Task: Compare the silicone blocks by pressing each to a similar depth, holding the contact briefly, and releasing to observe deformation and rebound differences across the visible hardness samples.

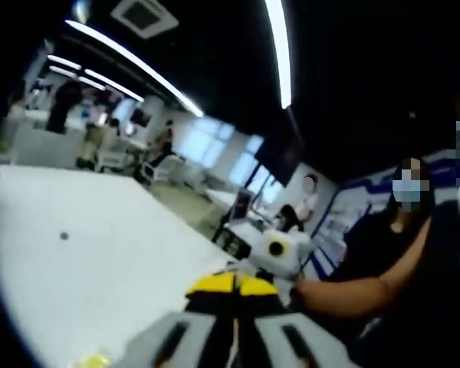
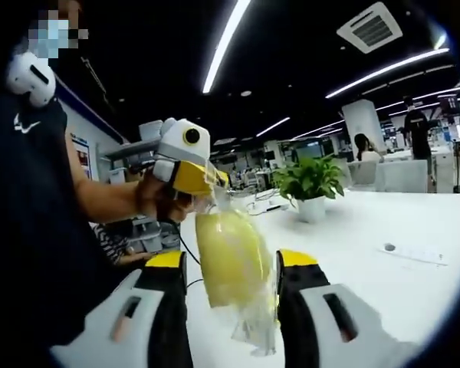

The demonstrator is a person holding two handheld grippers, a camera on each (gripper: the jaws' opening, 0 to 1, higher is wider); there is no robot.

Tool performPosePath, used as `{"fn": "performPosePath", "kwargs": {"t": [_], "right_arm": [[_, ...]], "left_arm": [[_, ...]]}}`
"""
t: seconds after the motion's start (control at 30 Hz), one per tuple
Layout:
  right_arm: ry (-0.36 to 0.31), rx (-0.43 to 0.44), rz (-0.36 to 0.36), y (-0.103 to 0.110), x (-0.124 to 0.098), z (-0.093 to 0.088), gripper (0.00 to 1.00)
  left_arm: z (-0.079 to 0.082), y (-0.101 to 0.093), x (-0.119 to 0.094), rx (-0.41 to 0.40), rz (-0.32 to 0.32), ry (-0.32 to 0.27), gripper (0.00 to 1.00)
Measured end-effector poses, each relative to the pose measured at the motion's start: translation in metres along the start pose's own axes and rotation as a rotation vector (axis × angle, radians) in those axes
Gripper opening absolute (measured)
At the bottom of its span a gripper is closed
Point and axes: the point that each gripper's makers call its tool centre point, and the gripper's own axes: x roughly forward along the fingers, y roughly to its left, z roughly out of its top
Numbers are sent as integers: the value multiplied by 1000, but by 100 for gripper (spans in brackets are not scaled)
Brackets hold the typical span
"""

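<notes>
Up off the table, both grippers meet in the air over a white table (image 2: 383, 222). Left gripper view, from the left: bare white tabletop with a small dark dot (image 1: 64, 236) on it, a yellowish scrap (image 1: 94, 359) at the bottom edge, too blurred to name. Centre bottom, the left gripper (image 1: 234, 287) shows its yellow-tipped jaws pressed close together, clenched; what they pinch cannot be made out from this side. Just beyond sits the right gripper (image 1: 280, 253), white body, close to touching. Right of that, a person's forearm (image 1: 353, 291) and dark shirt. Right gripper view, from the left: the person's dark shirt (image 2: 31, 207), then a hand (image 2: 161, 201) holding the left gripper (image 2: 207, 184), whose yellow tips grip the top edge of a clear plastic bag (image 2: 253, 322). Inside the bag hangs a pale yellow silicone block (image 2: 231, 257), tilted slightly, clear of the table. The block hangs between the right gripper (image 2: 230, 268) jaws, which stand parted on either side; the block looks very near or touching the jaw pads, though I cannot tell whether they squeeze it. Loose bag end trails below, between the jaws. Further right, a potted green plant (image 2: 310, 184) stands on the table, and a flat white strip (image 2: 414, 253) lies near the right edge.
</notes>
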Motion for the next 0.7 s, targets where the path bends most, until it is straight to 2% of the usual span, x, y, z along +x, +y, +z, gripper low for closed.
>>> {"fn": "performPosePath", "kwargs": {"t": [0.17, 0.37, 0.53, 0.7], "right_arm": [[-21, 9, 23, 4, -1, 5, 33], [-6, 15, 42, 7, 1, 0, 29], [8, 19, 61, 16, 11, -6, 28], [-5, 9, 68, 25, 23, -3, 24]], "left_arm": [[3, -5, -1, -6, -22, -10, 0], [-1, -5, -4, -14, -26, -12, 0], [-7, -4, -18, -27, -23, -23, 0], [-4, -3, -34, -40, -12, -50, 0]]}}
